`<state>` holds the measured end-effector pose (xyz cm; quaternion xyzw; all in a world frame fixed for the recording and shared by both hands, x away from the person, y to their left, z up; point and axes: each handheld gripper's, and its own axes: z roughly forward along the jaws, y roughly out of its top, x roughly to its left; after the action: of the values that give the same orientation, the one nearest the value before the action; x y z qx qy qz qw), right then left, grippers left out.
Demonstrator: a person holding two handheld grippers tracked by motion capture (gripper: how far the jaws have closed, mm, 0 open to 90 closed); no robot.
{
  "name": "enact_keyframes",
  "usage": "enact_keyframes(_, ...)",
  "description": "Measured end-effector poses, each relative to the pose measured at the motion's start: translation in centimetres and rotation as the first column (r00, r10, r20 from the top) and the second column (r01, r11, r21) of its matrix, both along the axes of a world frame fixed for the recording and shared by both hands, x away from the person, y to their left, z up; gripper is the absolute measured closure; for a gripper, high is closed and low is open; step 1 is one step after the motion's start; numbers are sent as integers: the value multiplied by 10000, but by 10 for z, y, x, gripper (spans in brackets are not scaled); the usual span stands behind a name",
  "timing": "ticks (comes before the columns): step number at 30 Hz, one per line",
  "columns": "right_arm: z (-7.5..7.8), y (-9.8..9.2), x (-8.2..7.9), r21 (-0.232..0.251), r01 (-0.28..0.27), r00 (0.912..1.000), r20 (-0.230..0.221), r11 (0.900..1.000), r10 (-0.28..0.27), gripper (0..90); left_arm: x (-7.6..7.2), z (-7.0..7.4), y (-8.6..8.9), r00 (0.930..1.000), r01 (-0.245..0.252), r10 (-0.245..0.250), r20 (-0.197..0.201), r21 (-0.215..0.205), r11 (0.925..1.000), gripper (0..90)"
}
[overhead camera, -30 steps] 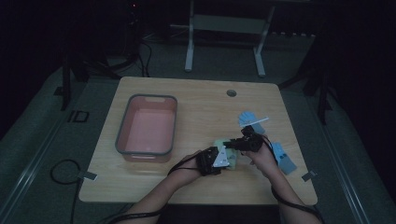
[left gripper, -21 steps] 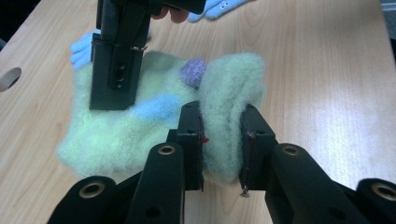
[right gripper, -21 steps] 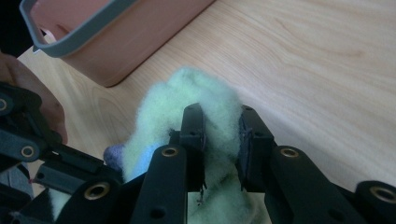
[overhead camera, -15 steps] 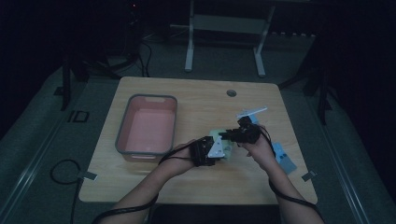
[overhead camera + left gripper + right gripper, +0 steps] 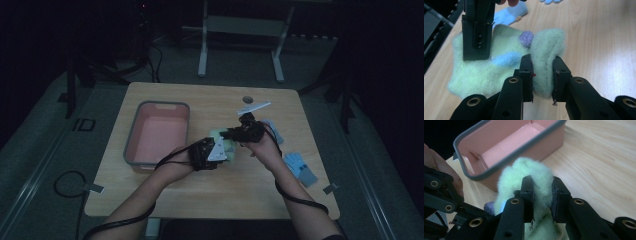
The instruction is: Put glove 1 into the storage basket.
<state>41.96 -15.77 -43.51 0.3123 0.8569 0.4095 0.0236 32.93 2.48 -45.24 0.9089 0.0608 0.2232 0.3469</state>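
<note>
Since a second ago you have carried both hands and the fuzzy piece a little toward the far side of the table (image 5: 165,192), the right hand swinging up over it, while the pink bin (image 5: 157,132) and the blue gloves have stayed put. Your left gripper (image 5: 543,75) is clamped on a fold of the pale green fleece sock (image 5: 499,67), and your right gripper (image 5: 541,195) is clamped on another bunched fold of it; in the high view the sock sits between your hands, just right of the bin's right wall, near the table's middle. In the left gripper view part of it seems to rest on the wood, though you cannot be sure how much is lifted. The risk, as I judge it, is the shallow bite: each pair of jaws holds only a soft ridge of fluff, so if you pull your hands apart quickly one fold could slide out and the sock would drop, or hang from one gripper. Swinging left too low could also catch the bin's grey rim (image 5: 506,152). A light blue glove (image 5: 509,15) lies just beyond the sock and could be dragged along. As for direction, the sock is crumpled, with blue and purple patches up; its long axis appears to run roughly left to right between your grippers, but which end is the toe I cannot tell.
</note>
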Motion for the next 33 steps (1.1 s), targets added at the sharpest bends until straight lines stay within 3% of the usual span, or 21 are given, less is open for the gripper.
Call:
enact_keyframes(4, 6, 12, 3, 8, -149, 9999, 48, 9999, 149, 751, 0, 6, 12, 9997, -202, 201, 112, 39, 9998, 748)
enact_keyframes(16, 22, 74, 16, -42, -772, 9968, 191, 9970, 772, 751, 1, 17, 63, 9953, -900, 894, 365, 159, 9958, 748)
enact_keyframes(24, 22, 113, 21, 83, -1074, 9941, 147, 9942, 1073, 752, 0, 15, 98, 9905, -1320, 1302, 450, 396, 9905, 747)
enact_keyframes(25, 22, 119, 21, 93, -1103, 9938, 151, 9939, 1102, 752, 0, 13, 112, 9885, -1473, 1453, 428, 484, 9879, 747)
enact_keyframes(27, 18, 140, 22, 86, -1297, 9915, 63, 9915, 1297, 753, -1, 10, 123, 9877, -1546, 1528, 338, 588, 9862, 748)
enact_keyframes(33, 8, 172, 24, -67, -1557, 9878, -38, 9878, 1556, 753, 3, -4, 152, 9918, -1259, 1234, 345, 828, 9886, 747)
